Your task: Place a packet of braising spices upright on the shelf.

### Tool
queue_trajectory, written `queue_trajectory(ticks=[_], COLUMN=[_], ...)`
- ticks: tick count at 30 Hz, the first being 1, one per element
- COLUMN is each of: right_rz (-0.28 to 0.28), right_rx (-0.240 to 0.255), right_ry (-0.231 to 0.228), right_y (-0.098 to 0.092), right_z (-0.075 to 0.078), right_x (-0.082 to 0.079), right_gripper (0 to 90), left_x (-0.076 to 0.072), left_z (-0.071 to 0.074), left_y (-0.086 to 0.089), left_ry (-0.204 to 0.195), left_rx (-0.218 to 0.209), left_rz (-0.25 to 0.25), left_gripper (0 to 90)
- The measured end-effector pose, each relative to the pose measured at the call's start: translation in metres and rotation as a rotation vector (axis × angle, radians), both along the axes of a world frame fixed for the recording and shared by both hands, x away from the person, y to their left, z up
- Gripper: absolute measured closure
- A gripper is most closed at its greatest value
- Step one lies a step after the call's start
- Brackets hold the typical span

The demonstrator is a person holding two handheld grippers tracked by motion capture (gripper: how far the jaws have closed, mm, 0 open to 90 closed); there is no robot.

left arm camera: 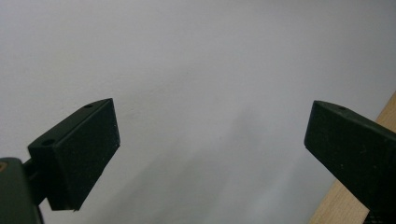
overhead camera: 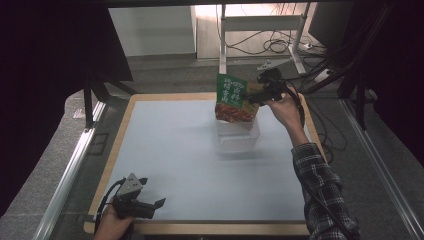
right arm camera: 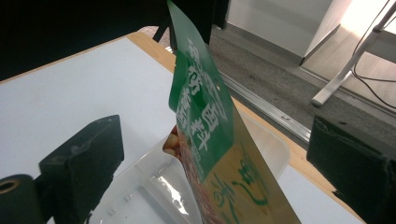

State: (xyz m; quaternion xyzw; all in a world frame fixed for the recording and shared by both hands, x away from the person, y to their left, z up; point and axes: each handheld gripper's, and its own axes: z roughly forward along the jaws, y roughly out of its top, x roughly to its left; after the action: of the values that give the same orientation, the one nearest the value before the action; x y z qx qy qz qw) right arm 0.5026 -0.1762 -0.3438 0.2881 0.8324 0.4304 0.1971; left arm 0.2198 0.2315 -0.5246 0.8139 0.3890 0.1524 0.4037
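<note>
I work in what looks like a lab or test room. My table (overhead camera: 150, 102) is a wood-edged board with a plain white top, set inside a metal rail frame (overhead camera: 70, 170). Black curtains (overhead camera: 45, 60) hang at both sides. Beyond it stands a desk frame (overhead camera: 260, 22) on a bare floor, with loose cables (overhead camera: 270, 45) trailing under it.
</note>
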Motion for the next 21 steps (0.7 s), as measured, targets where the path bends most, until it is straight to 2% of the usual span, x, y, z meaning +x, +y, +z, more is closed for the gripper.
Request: queue_trajectory(ticks=[6,18,21], right_rz=[-0.004,-0.007,-0.004], right_rx=[0.013,0.033,0.04], right_ry=[0.006,0.011,0.025], right_y=[-0.009,-0.02,-0.021], right_z=[-0.003,-0.013,-0.016], right_x=[-0.004,-0.016,-0.02], right_gripper=[0.1,0.0,0.0], left_x=[0.0,0.0,0.0], left_z=[0.0,0.0,0.0], left_y=[0.0,-0.001,-0.001], left_ry=[0.001,0.001,0.001], left_rx=[-0.001,0.002,0.004], left_rz=[0.001,0.001,0.0], left_gripper=[3.2,3.2,3.2])
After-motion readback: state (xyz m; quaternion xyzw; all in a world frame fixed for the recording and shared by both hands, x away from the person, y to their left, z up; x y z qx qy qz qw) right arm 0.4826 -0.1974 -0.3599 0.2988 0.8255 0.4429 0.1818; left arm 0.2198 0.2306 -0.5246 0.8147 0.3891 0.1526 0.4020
